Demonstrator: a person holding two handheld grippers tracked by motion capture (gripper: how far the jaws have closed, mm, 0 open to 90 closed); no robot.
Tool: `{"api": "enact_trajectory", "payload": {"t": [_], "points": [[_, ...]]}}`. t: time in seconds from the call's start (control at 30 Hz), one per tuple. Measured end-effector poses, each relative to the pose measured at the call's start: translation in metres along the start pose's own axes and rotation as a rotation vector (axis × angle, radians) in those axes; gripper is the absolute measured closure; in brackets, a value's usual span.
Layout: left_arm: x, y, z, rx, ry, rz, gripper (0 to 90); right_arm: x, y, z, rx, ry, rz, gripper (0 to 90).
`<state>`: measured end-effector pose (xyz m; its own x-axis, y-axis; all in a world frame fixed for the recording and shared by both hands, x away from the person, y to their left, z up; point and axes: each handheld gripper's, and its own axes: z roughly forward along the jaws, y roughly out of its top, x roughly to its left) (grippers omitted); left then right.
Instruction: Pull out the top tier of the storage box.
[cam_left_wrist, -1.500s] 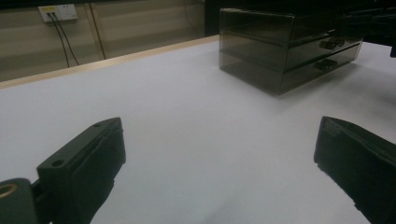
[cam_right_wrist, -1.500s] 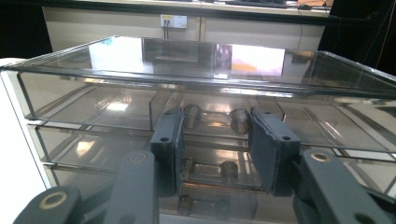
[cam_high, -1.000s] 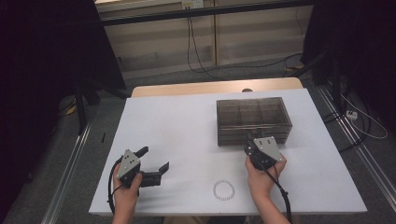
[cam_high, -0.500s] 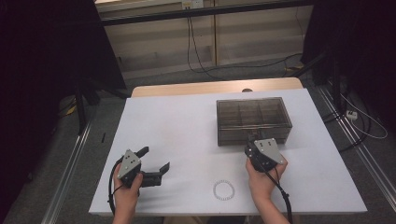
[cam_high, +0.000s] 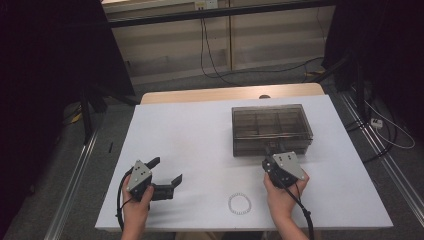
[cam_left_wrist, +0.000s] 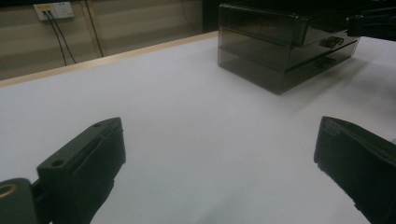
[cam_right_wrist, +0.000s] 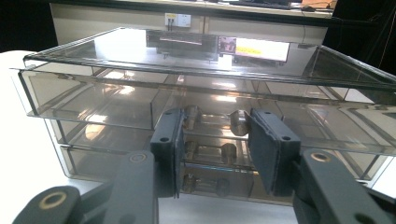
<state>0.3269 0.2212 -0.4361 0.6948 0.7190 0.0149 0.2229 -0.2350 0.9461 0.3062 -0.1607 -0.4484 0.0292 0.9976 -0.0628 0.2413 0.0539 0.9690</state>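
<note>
The smoked clear drawer box (cam_high: 271, 129) sits on the right of the white bench (cam_high: 200, 140). The right gripper (cam_right_wrist: 215, 149) has its fingers on either side of the middle drawer's handle (cam_right_wrist: 215, 122); whether they press it I cannot tell. The left gripper (cam_high: 167, 172) rests wide apart, empty, well away.

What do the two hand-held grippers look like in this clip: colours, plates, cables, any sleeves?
Both are black. The left hand-held gripper and the right hand-held gripper each carry a grey three-cornered plate with small holes on top, and a black cable trails back from each. The jaws are blocky black fingers with flat, dark padded inner faces and small screw holes. The forearms are bare; no sleeves show.
</note>
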Motion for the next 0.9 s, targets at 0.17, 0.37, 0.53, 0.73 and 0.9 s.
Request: {"api": "enact_trajectory", "payload": {"t": [0.17,0.37,0.53,0.73,0.9], "points": [[-0.001,0.0,0.0,-0.002,0.0,-0.003,2.4,0.0,-0.001,-0.004,0.003,0.002,-0.004,56.1],[-0.002,0.0,0.001,0.005,-0.003,0.004,2.4,0.0,-0.001,-0.008,0.005,0.007,-0.007,56.0],[-0.002,0.0,0.001,0.006,-0.004,0.004,2.4,-0.004,-0.003,-0.008,0.01,0.033,0.014,55.6],[-0.002,0.0,0.001,0.008,-0.007,0.006,2.4,-0.009,-0.001,-0.013,0.035,0.098,0.029,44.4],[-0.002,0.0,0.001,0.009,-0.006,0.007,2.4,-0.018,0.007,-0.016,0.041,0.19,0.012,32.4]]}}
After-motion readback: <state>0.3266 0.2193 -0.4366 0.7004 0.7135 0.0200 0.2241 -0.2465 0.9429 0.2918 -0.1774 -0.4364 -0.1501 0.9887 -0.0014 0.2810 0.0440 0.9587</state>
